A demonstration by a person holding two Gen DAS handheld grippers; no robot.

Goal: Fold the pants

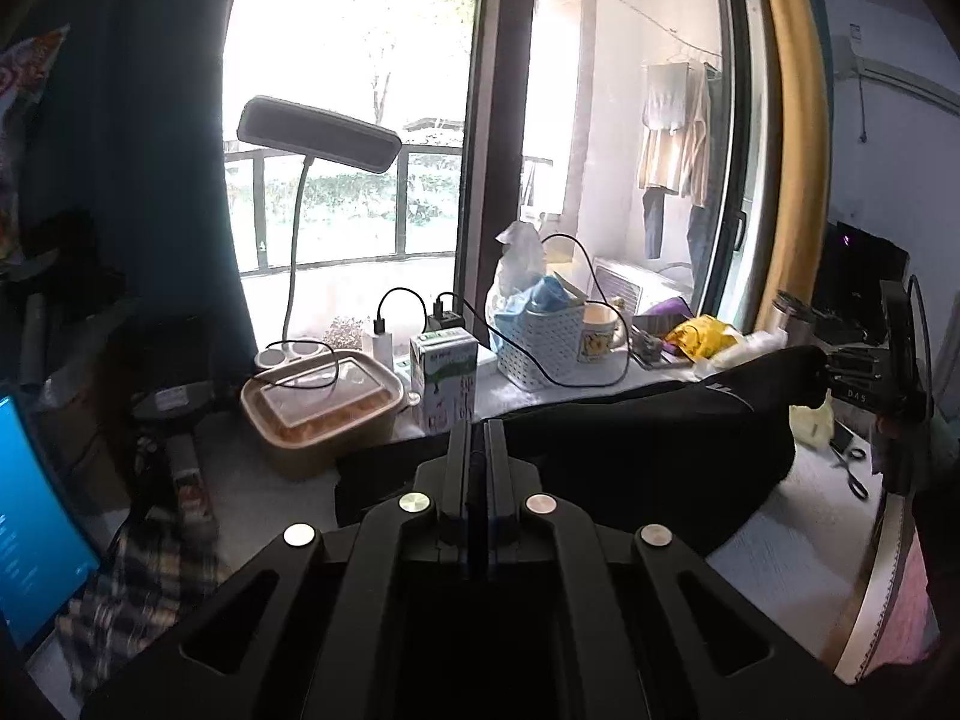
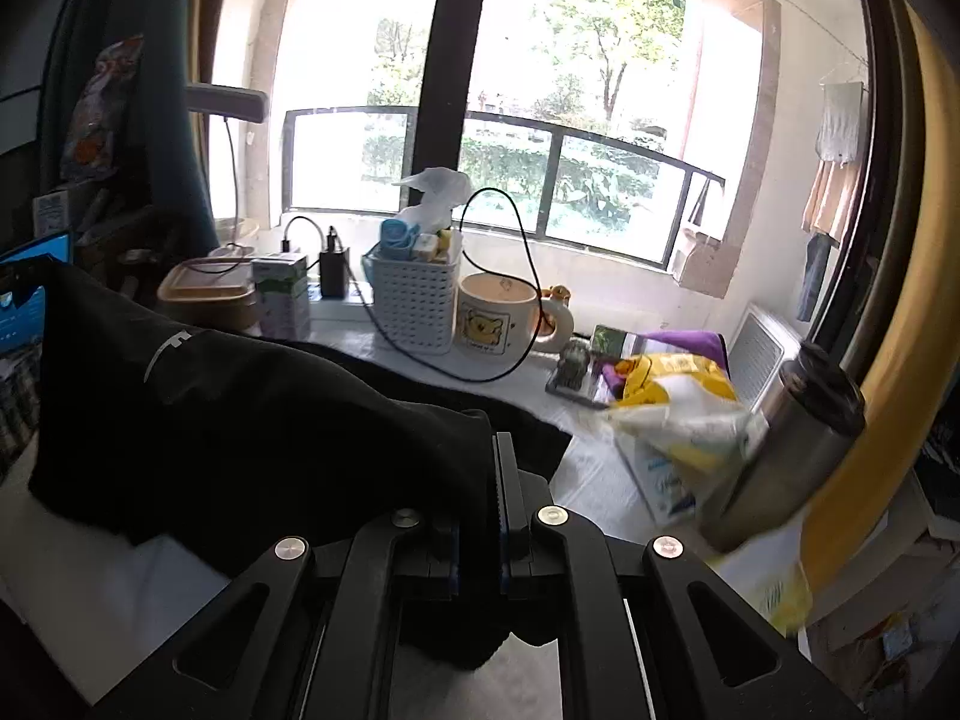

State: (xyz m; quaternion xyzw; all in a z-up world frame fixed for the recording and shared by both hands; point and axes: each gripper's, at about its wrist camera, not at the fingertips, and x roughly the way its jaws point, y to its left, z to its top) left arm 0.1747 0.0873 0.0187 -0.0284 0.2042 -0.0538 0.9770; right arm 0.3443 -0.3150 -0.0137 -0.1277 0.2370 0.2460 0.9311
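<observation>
The black pants of soft knit fabric with a pale printed mark near one edge (image 2: 252, 414) hang in the air as a slack band stretched between the two grippers, above the pale tabletop (image 2: 594, 468); part of the cloth appears to trail on the surface below, with a dark flap lying flat beyond the right gripper. The right gripper (image 2: 477, 492) has its jaws nearly pressed together, pinching a thick gather of the black fabric, which bunches over its left finger and spills under the frame. The left gripper (image 1: 477, 456) has its jaws pressed fully together; in the left wrist view the cloth runs from right behind them across to the right gripper at the far right, so it seems to pinch a thin edge, though the pinched cloth itself is hard to make out.

As for progress, I judge the fold to be under way and not finished: the garment is lifted and carried, not laid down, and no neat folded stack is visible. What is left is to lay the raised edge over the rest, release, and likely fold again.

Beyond the pants stand a white perforated plastic basket (image 2: 414, 300), a cream bear-print mug (image 2: 498, 315), a brown lidded food box (image 1: 321, 405) and a steel flask (image 2: 786, 450).
</observation>
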